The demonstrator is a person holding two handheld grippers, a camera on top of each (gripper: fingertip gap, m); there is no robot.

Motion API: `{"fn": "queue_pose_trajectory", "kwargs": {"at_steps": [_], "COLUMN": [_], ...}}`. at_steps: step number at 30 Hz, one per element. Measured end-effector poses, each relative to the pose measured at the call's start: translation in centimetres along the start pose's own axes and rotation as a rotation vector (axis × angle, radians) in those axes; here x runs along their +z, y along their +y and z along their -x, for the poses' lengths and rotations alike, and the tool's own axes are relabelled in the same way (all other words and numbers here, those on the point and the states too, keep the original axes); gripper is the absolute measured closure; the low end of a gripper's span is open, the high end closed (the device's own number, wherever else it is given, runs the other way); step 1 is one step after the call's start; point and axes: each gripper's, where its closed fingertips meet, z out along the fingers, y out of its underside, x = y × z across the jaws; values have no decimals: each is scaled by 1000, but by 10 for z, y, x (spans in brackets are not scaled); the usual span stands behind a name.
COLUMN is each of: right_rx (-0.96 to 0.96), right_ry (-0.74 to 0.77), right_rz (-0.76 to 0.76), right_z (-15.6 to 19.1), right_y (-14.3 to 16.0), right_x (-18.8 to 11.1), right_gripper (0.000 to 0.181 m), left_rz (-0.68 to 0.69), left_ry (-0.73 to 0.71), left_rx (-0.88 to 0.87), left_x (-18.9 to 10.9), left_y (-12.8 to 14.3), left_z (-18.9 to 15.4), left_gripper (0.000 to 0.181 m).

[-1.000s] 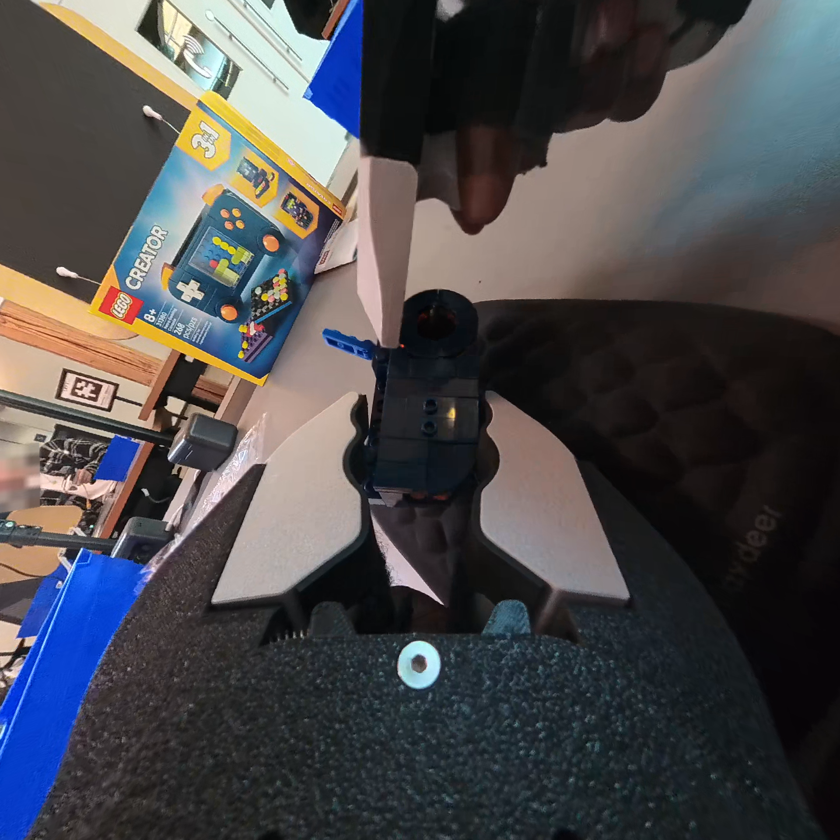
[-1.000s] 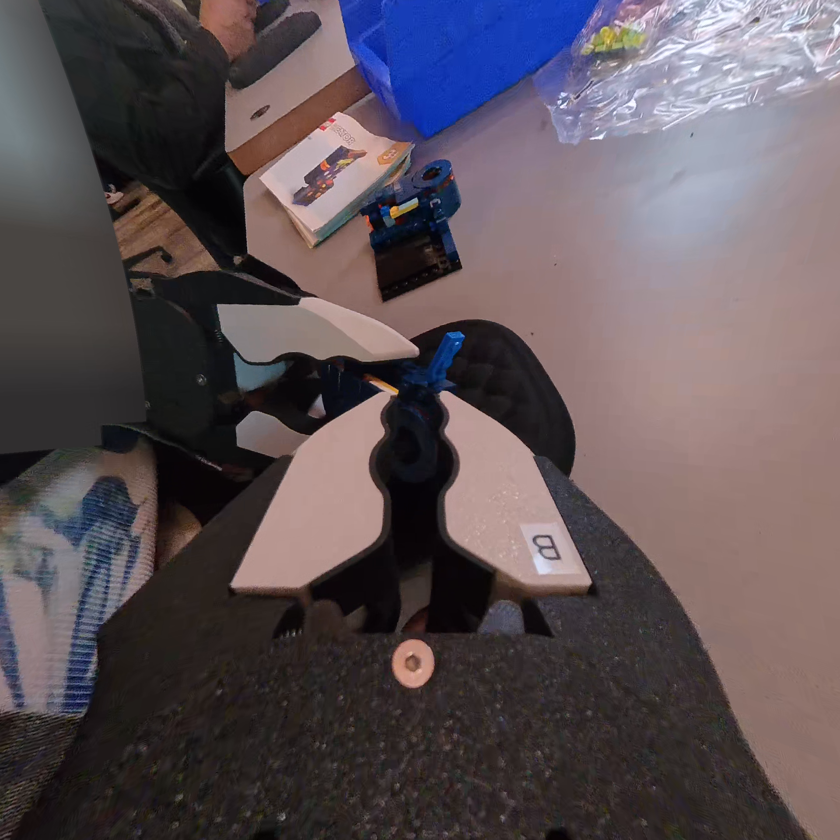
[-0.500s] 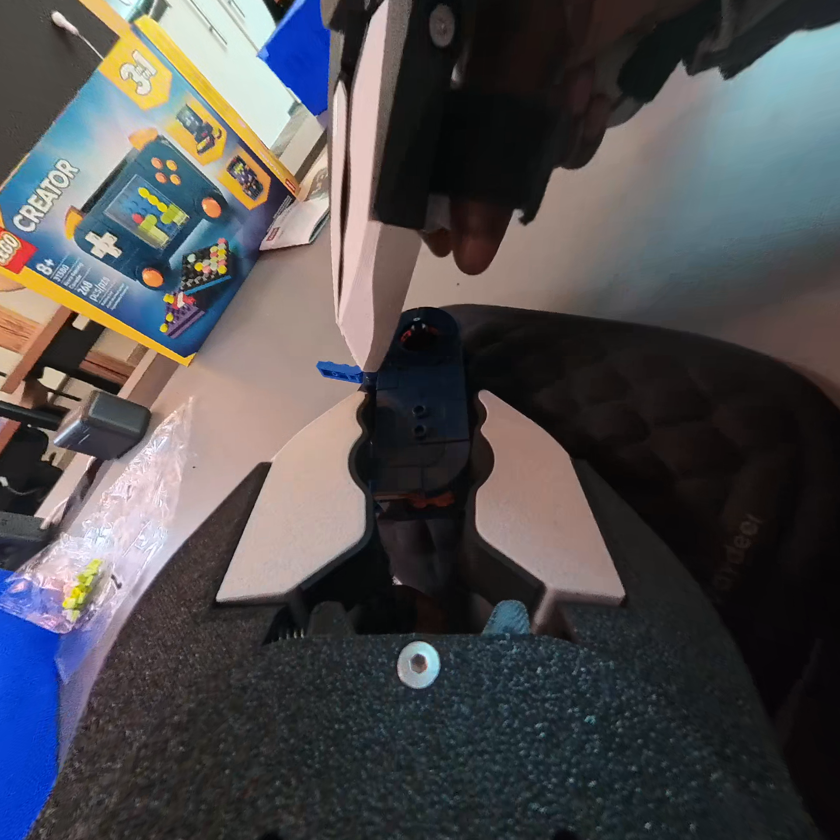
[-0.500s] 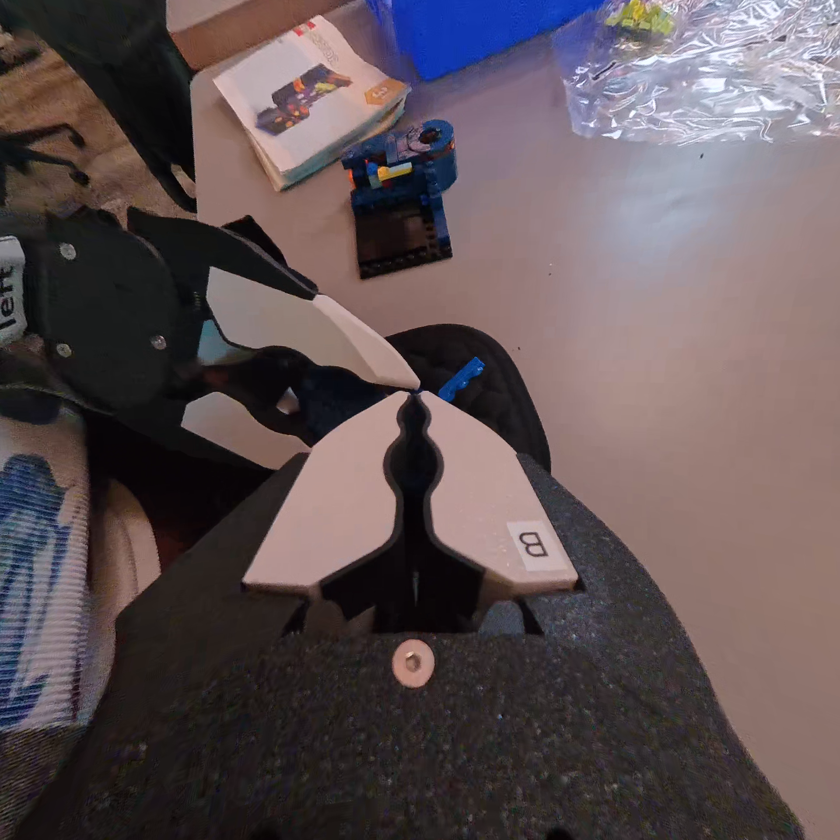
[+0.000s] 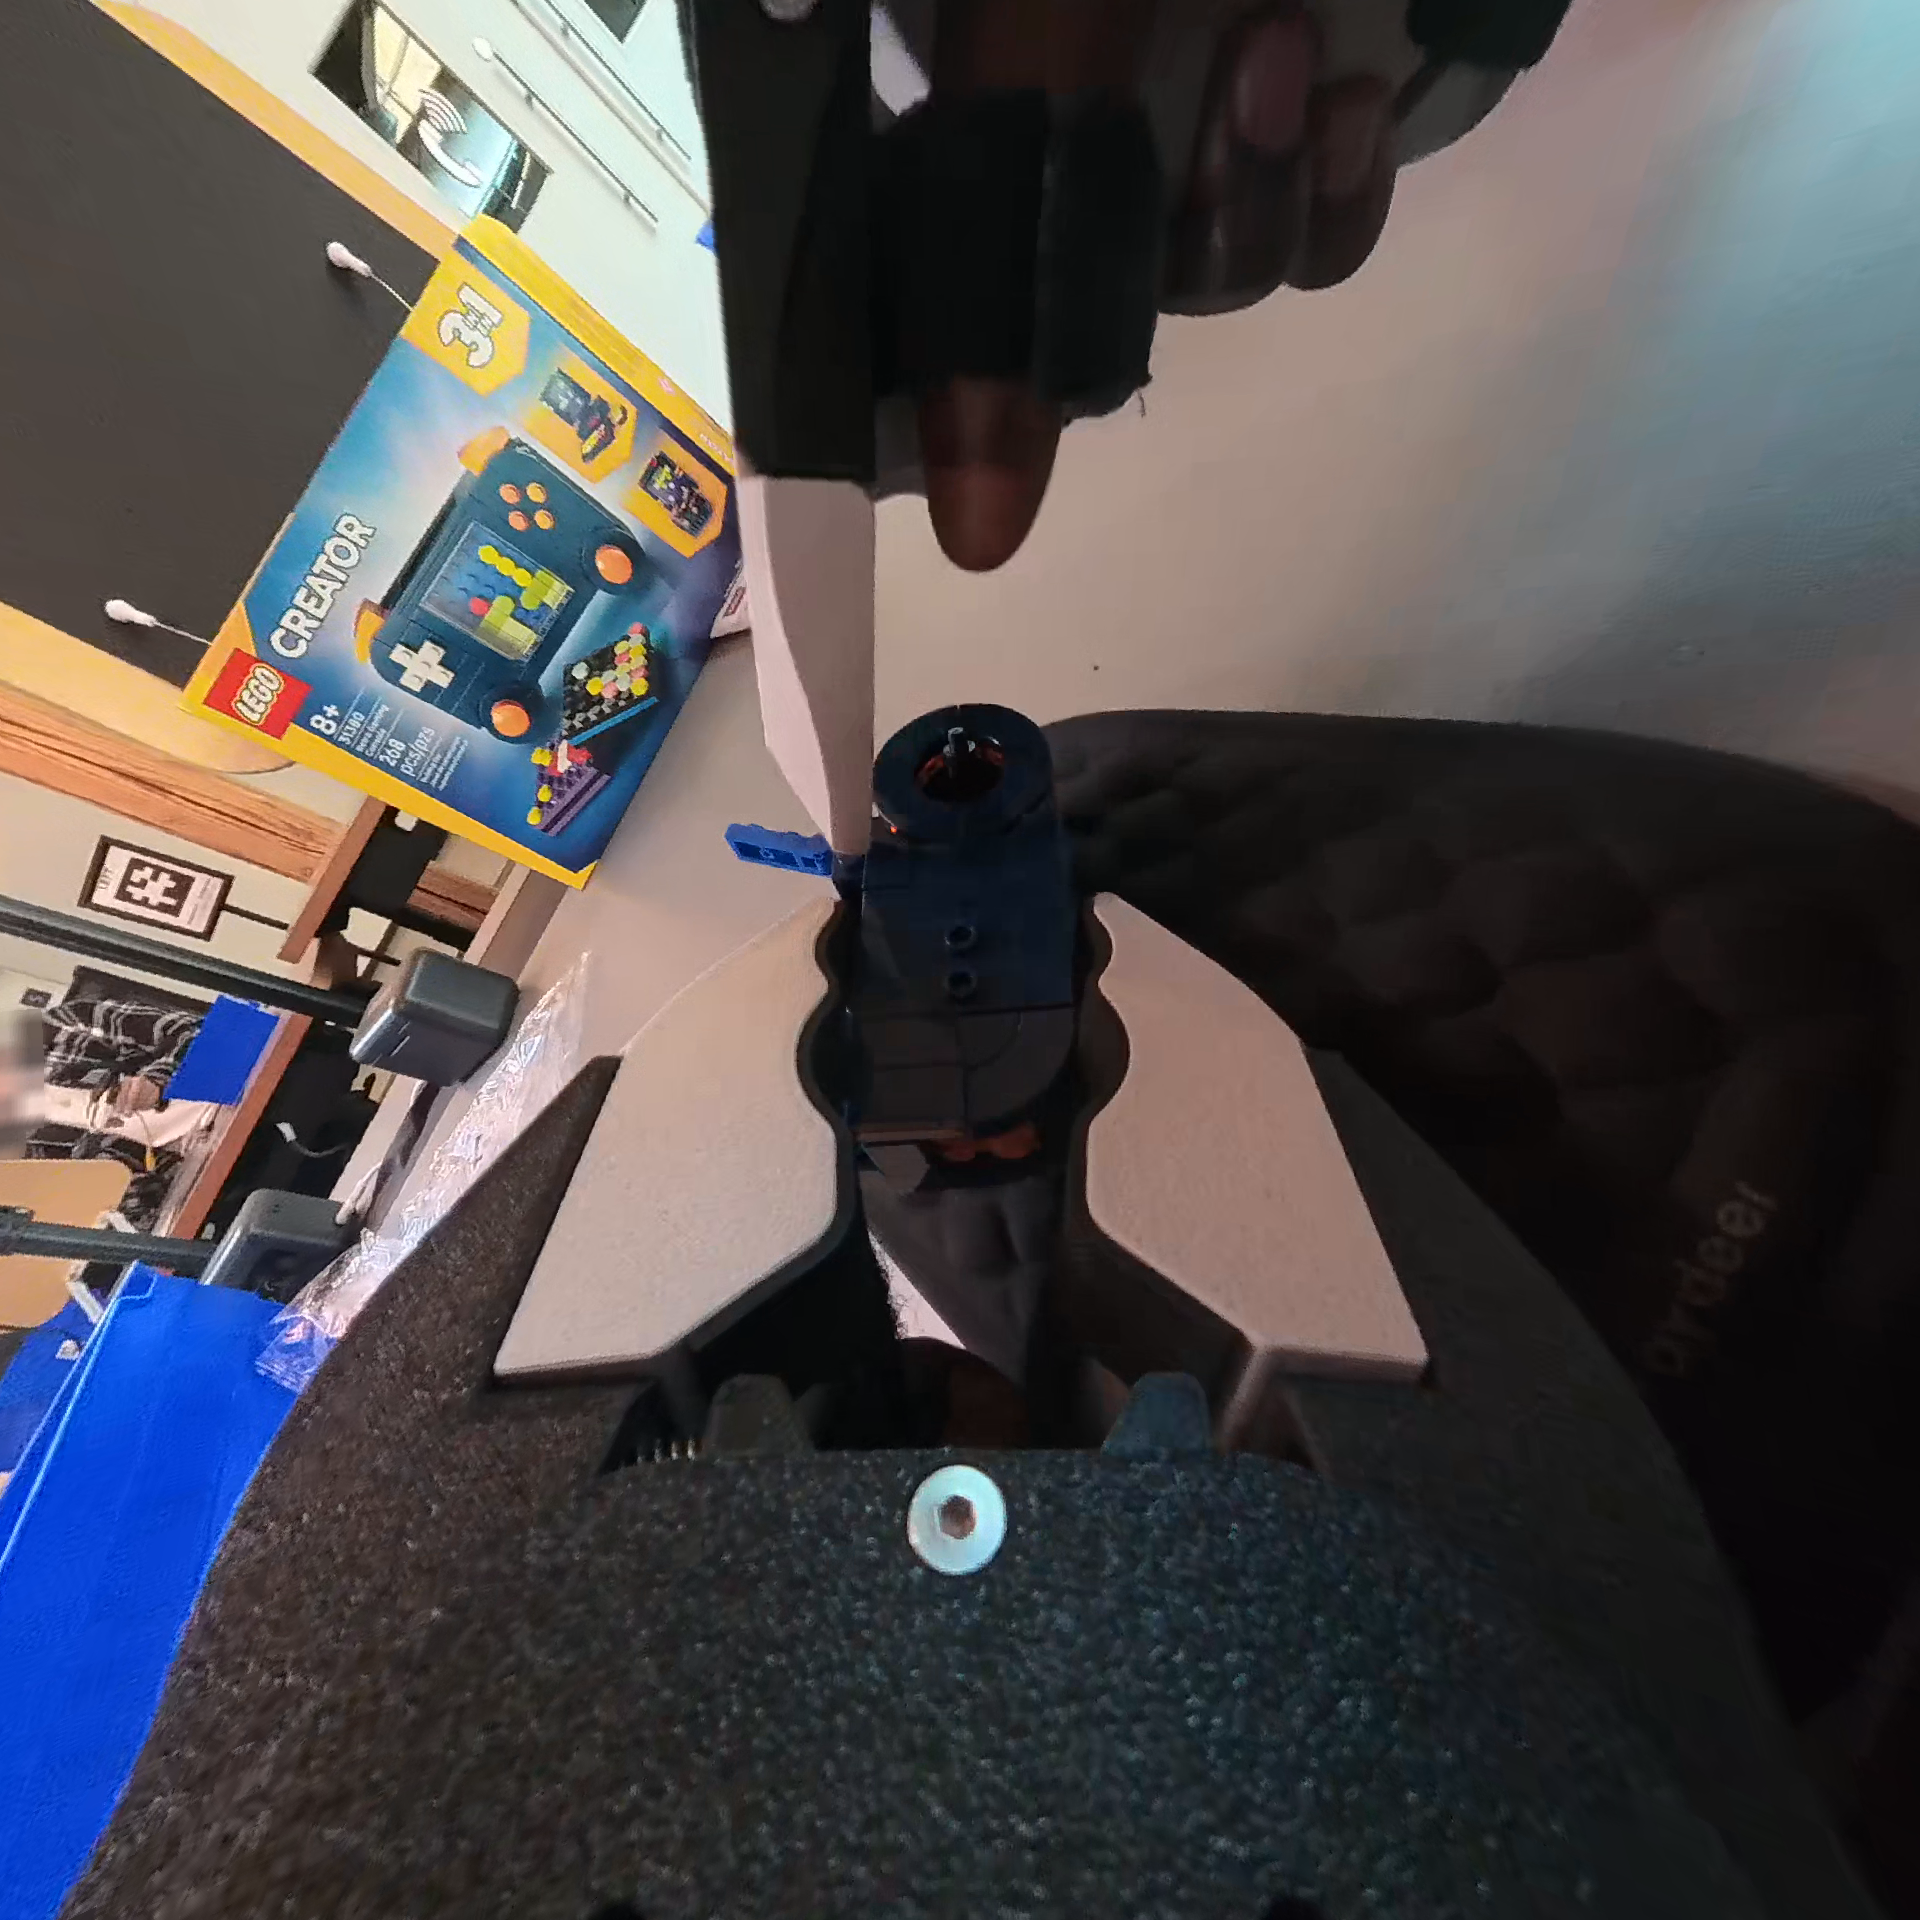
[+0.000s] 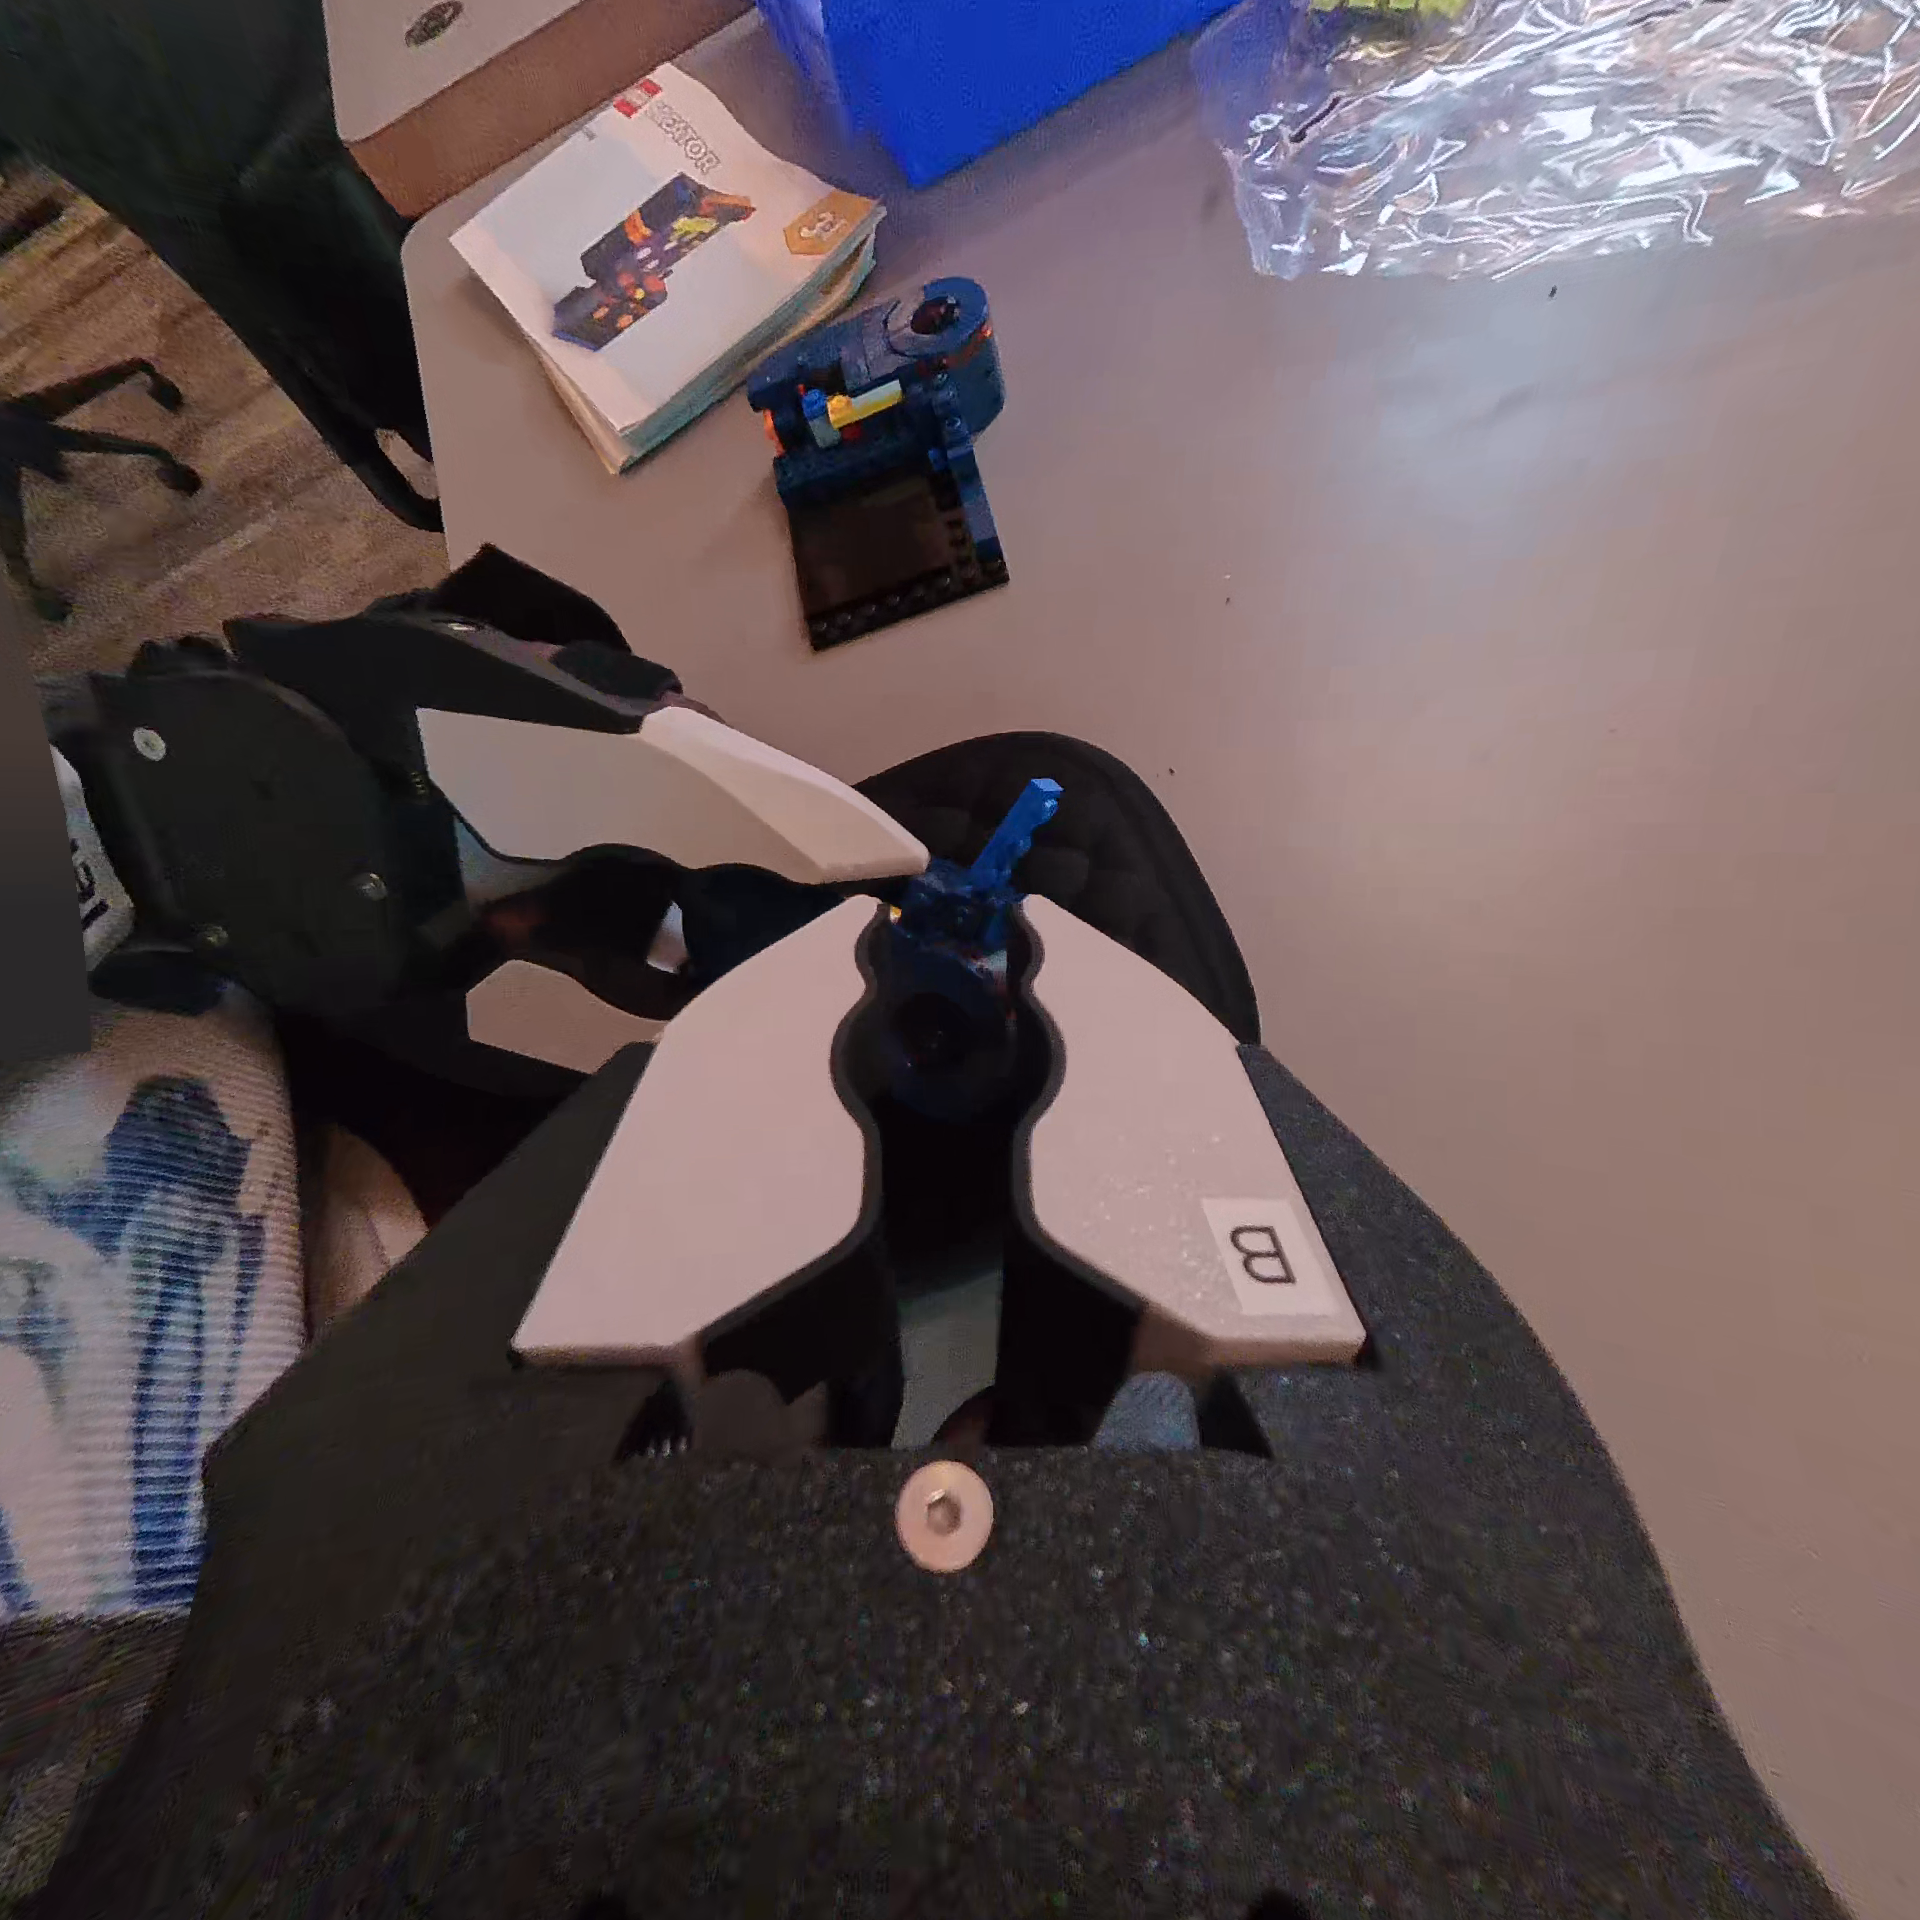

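Note:
My left gripper (image 5: 961, 914) is shut on a dark blue brick assembly (image 5: 961, 987) with a round ring end (image 5: 961, 769). It holds the assembly just above a black pad (image 5: 1455, 935). A small blue bar (image 5: 774, 847) sticks out of the assembly's side. A white finger (image 5: 816, 644) of the right gripper comes down from above, its tip at the bar's base, with a gloved hand behind it. In the right wrist view my right gripper (image 6: 948, 904) is closed around the base of the blue bar (image 6: 1013, 831), with the ring in the hollow between its fingers. The left gripper's upper finger (image 6: 727, 790) lies alongside.
A second partial build on a black plate (image 6: 894, 457) sits on the grey table (image 6: 1455, 623) beside an instruction booklet (image 6: 665, 249). A blue bin (image 6: 966, 73) and clear plastic bags (image 6: 1558, 135) lie beyond. The toy set's box (image 5: 468, 582) stands at the table's far side. Left and right tips are no more than a few centimetres apart.
Half a second ago my right gripper was fully shut and empty beside the assembly. Now its fingers sit around the blue bar's base. My left gripper has kept its grip.

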Motion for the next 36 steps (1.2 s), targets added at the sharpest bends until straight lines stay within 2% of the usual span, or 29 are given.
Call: {"fn": "queue_pose_trajectory", "kwargs": {"at_steps": [3, 5, 9, 10, 13, 15, 17, 19, 21, 25, 27, 32, 34, 36], "right_rx": [8, 35, 98, 117, 131, 119, 97, 111, 113, -56, -83, -104, -123, -152], "right_ry": [-107, -259, -568, -617, -724, -660, -626, -641, -649, -493, -497, -501, -524, -525], "right_rz": [-10, -69, -219, -253, -319, -262, -160, -107, -150, -147, -199, -264, -271, -262], "right_z": [3, 12, 29, 32, 42, 31, 18, 12, 10, 2, 3, 0, 4, 7], "right_y": [-2, -8, -22, -25, -34, -25, -8, 4, -2, 4, 0, -6, -6, -4], "right_x": [-5, -12, -28, -29, -24, -5, 8, 14, 10, 9, 1, -7, -10, -9], "right_gripper": [156, 146, 131, 122, 123, 135, 137, 137, 137, 124, 125, 131, 142, 143], "left_rz": [-107, -197, -479, -514, -487, -383, -293, -267, -307, -339, -333, -332, -351, -372], "left_ry": [68, 168, 228, 256, 244, 256, 315, 377, 379, 380, 368, 269, 219, 193], "left_rx": [-54, -118, -259, -285, -250, -166, -152, -193, -213, -194, -158, -108, -114, -128], "left_x": [-3, -9, -32, -36, -31, -19, -8, -3, -4, -5, -5, -4, -5, -7], "left_y": [-8, -13, -34, -37, -34, -20, -6, 1, -3, -7, -6, -5, -7, -8], "left_z": [-2, -1, 30, 34, 42, 35, 23, 14, 18, 17, 14, 18, 24, 28], "left_gripper": [141, 141, 142, 141, 141, 142, 142, 140, 140, 136, 136, 122, 121, 114]}}
